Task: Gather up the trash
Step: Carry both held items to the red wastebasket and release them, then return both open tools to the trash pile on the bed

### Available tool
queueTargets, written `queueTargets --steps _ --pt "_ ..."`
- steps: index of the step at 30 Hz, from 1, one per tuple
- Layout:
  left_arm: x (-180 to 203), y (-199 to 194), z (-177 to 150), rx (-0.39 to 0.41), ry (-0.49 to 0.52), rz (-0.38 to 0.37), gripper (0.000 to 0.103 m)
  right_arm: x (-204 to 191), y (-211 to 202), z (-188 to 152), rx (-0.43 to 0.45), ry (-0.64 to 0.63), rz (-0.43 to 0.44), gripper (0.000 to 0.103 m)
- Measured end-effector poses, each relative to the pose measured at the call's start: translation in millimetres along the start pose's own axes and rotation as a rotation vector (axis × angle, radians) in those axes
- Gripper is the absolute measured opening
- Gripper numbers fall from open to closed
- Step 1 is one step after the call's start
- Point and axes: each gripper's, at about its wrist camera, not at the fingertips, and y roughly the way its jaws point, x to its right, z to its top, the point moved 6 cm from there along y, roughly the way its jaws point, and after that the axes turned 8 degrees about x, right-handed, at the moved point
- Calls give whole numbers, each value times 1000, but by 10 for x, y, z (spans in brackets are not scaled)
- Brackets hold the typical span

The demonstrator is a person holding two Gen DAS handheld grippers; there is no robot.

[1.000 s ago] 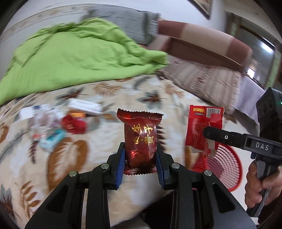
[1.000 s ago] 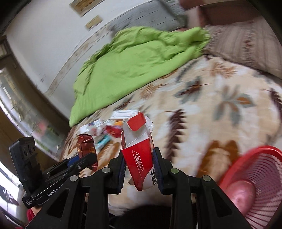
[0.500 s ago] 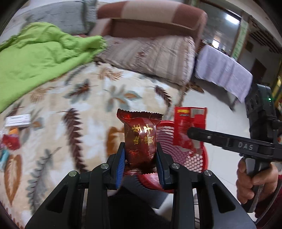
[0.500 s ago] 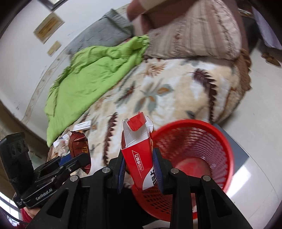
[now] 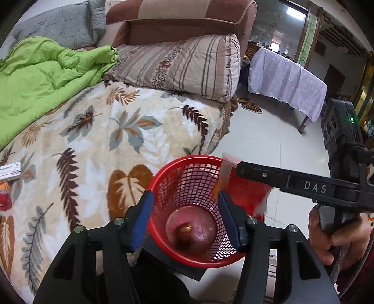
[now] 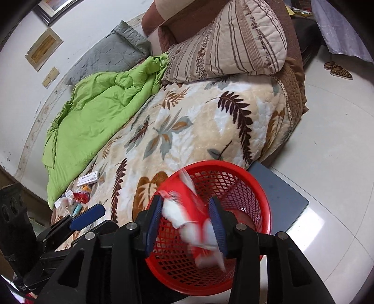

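From the left wrist, the left gripper (image 5: 187, 217) hangs over a red mesh basket (image 5: 163, 236) that stands on the pale tiled floor (image 5: 261, 138) hard against the bed. Its jaws are opening with nothing between them; a dark red snack wrapper (image 5: 184, 230) lies blurred at the bottom of the basket. The bed wears a cream blanket (image 5: 98, 140) printed with brown and grey leaves, a rumpled green quilt (image 5: 44, 77) at its far left, a striped pillow (image 5: 182, 65) against a brown padded headboard (image 5: 187, 21). A bench under a lilac cloth (image 5: 287, 79) stands across the floor, a pair of patterned slippers (image 5: 250, 105) near it. To the right a person's hand (image 5: 327, 231) grips the right gripper, beside which a red carton (image 5: 247, 194) shows as a smear over the basket rim.

From the right wrist, the right gripper (image 6: 189, 224) sits above the same basket (image 6: 252, 187), jaws opening, and the red carton (image 6: 196, 217) (motion-blurred, white and red) is between them, tilted over the basket; I cannot tell whether the pads touch it. The basket rests partly on a grey mat (image 6: 280, 194). More litter (image 6: 79, 196) lies clustered on the blanket (image 6: 187, 131) near the quilt (image 6: 102, 107), with a small white box (image 6: 88, 180) just beside it. A grey cushion (image 6: 107, 58) leans on the white wall (image 6: 21, 93).
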Motion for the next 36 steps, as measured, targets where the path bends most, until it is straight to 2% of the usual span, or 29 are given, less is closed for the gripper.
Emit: queueTargets --steps 4,10,14,19,30,36 --pt "-171 -152 17 35 -7 66 58 -127 0 26 8 -18 18 46" --pt "-584 -482 24 109 -7 246 59 -426 38 12 6 -79 49 46" --pt "-865 -717 6 144 -4 361 60 -699 95 -38 -6 -126 84 52" --pt "-1173 -959 -47 167 -24 464 61 -1017 180 -103 -24 -181 115 52" --pt "-1696 -1284 -232 179 -107 581 61 -1669 403 -257 -68 -297 186 52" --pt "-2120 -1513 -415 174 -200 628 61 -2079 649 -386 -110 -361 233 52"
